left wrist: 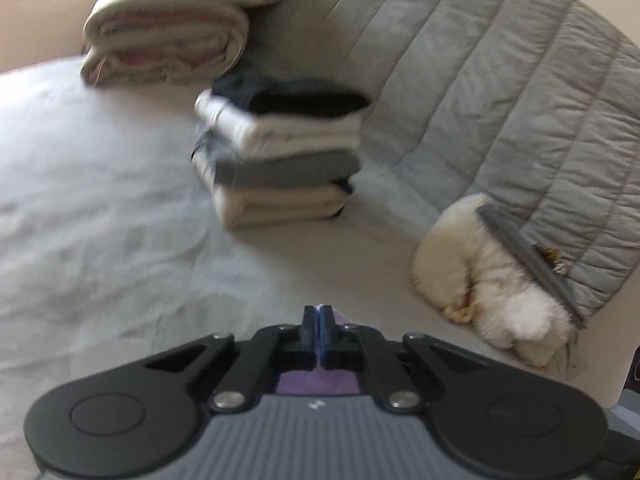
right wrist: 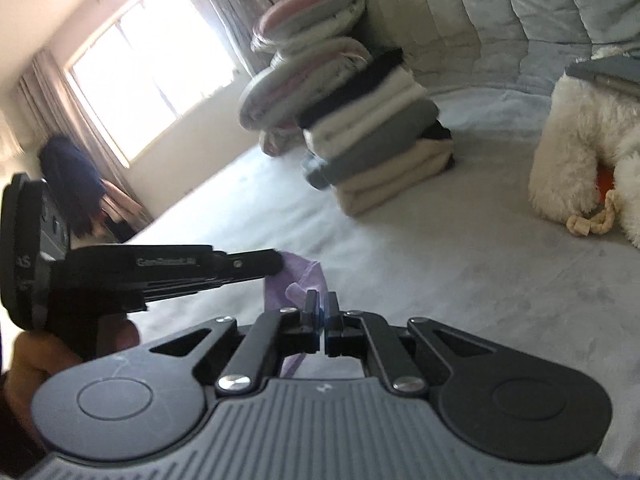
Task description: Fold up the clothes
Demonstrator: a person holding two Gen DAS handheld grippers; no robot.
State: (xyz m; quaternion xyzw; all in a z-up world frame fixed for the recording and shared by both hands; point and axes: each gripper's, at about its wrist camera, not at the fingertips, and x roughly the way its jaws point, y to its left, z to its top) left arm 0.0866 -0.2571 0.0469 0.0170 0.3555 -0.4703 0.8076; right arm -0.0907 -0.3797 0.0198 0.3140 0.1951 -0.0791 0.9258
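While the lilac garment point(right wrist: 280, 292) is pinched at lower centre, a slip is judged likely: only a thin edge is gripped. Left gripper point(left wrist: 319, 312) is seen clamped on it, jaws together; right gripper point(right wrist: 322, 312) nearly closed on the same cloth. Folded stack point(left wrist: 280, 152) stands mid-frame on the bed point(left wrist: 100, 200).

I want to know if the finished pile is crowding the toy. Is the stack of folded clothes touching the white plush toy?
Apart. The left wrist view shows bare bed between the stack of folded clothes and the white plush toy.
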